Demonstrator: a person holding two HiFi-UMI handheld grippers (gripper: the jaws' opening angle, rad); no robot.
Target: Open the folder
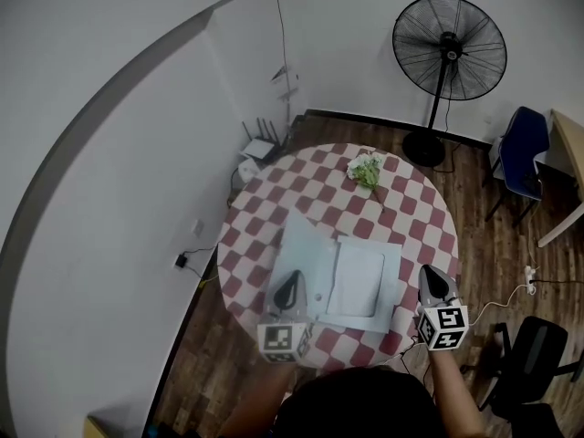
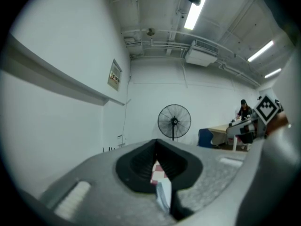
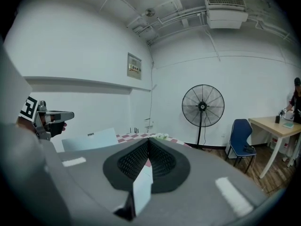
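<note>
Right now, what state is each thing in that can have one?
folder: open, left cover tilted up
left gripper: jaws shut
right gripper: jaws shut
fan: upright; running or not, cannot tell

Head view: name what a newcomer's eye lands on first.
The round table in its red-and-white checked cloth fills the middle of the view. A pale blue folder lies open on it with one cover tilted up. A black pedestal fan stands by the far wall at upper right. At the table's near edge, the left tongs and right tongs flank the folder, both shut.
</note>
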